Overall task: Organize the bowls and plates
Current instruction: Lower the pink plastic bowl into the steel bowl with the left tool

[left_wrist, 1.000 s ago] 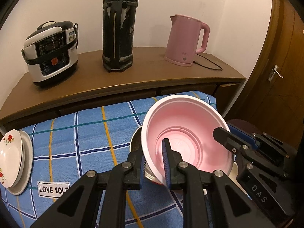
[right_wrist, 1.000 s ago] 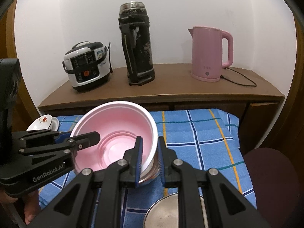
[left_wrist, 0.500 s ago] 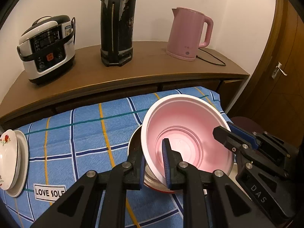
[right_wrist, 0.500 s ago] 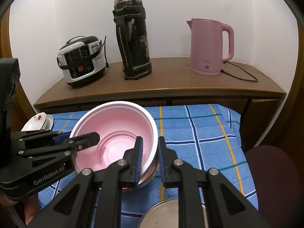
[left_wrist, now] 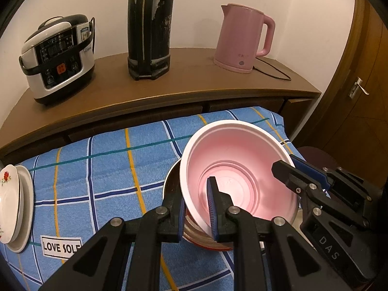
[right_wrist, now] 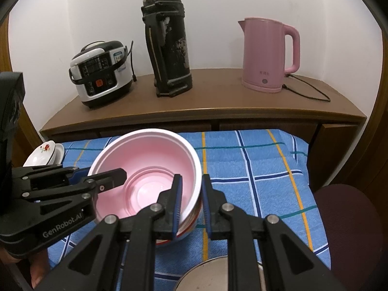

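1. Bowl stack is held at two points: the pink bowl [left_wrist: 238,177] sits nested on top of other bowls, a metal bowl [left_wrist: 172,186] and a red-rimmed one partly visible below it. How many are nested cannot be told.
2. Left tool [left_wrist: 196,214] is clamped narrow on the stack's near-left rim, one finger inside the pink bowl, the other outside against the metal wall.
3. Right tool [right_wrist: 190,203] is pinched the same way on the opposite rim, inner finger in the pink bowl, outer finger along the stack's side.
4. Two opposed rim grips are judged to be used so the nested bowls stay level and together; a single grip would likely let the stack tip.
5. Stack is located over the blue checked tablecloth [left_wrist: 97,169], toward the tabletop's right edge as seen from the left wrist. Whether it rests on the cloth or is held just above it cannot be told.
6. Flowered plates [left_wrist: 11,206] are stacked at the tabletop's left edge, well apart from the bowls; like is apparently being grouped with like.
7. Another metal dish [right_wrist: 206,276] is partly visible at the near edge in the right wrist view, below the right tool; possibly a stacking candidate.
8. Rice cooker [right_wrist: 101,72], black flask [right_wrist: 167,46] and pink kettle [right_wrist: 266,53] stand on the wooden sideboard [right_wrist: 218,97] behind, clear of the work.
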A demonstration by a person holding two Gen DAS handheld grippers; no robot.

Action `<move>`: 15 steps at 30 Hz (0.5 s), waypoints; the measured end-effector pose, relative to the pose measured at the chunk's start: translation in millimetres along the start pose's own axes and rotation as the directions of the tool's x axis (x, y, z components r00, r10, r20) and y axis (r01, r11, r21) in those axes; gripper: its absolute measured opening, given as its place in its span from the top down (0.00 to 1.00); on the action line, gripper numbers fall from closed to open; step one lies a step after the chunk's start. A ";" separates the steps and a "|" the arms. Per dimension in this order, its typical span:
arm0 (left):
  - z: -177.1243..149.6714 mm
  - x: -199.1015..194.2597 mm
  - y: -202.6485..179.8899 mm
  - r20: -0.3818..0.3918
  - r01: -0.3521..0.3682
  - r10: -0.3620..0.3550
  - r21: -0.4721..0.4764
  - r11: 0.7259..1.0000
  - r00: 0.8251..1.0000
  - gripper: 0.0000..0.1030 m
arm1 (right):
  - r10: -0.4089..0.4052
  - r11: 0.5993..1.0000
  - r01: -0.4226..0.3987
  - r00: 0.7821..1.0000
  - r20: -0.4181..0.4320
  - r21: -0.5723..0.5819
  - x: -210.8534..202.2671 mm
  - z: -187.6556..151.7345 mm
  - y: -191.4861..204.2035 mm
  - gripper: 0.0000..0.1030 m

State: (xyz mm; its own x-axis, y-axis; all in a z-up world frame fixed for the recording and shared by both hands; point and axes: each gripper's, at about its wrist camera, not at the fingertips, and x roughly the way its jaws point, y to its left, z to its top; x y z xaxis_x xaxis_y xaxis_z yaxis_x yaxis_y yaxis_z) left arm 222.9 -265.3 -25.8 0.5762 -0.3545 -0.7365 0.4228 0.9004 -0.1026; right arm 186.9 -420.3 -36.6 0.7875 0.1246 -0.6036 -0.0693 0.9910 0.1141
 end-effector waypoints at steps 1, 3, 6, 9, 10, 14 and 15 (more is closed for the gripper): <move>0.3 0.5 0.3 -0.001 0.000 0.000 0.000 1.000 1.000 0.83 | -0.001 1.000 0.001 1.000 0.000 -0.001 0.1 0.0 0.0 0.84; 0.7 1.2 0.6 -0.003 0.001 -0.001 -0.002 1.000 1.000 0.83 | -0.002 1.000 0.002 1.000 -0.001 -0.002 0.4 0.2 -0.1 0.84; 0.8 2.0 1.0 -0.009 0.005 -0.005 -0.004 1.000 1.000 0.83 | -0.003 1.000 0.003 1.000 -0.004 -0.003 1.1 0.5 0.1 0.84; 1.6 5.0 2.4 -0.023 0.013 -0.013 -0.006 1.000 1.000 0.82 | -0.005 1.000 0.005 1.000 -0.012 -0.006 3.9 0.6 -1.2 0.84; 2.0 6.4 3.3 -0.030 0.017 -0.017 -0.009 1.000 0.999 0.82 | -0.006 1.000 0.006 1.000 -0.017 -0.007 5.2 0.6 -1.2 0.84; 2.4 11.6 5.8 -0.050 0.026 -0.027 -0.020 0.999 0.998 0.82 | -0.009 1.000 0.009 0.999 -0.031 -0.009 10.0 0.0 -0.9 0.84; 2.3 13.2 6.8 -0.056 0.028 -0.029 -0.024 0.999 0.998 0.82 | -0.010 1.000 0.010 0.999 -0.034 -0.010 11.0 0.2 -0.5 0.84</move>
State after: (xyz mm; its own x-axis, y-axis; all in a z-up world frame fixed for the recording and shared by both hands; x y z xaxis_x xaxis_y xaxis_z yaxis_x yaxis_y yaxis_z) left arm 235.0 -264.5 -34.7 0.5239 -0.3660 -0.7692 0.4221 0.8959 -0.1387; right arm 195.7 -419.4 -43.2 0.7669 0.1163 -0.6311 -0.0680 0.9926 0.1002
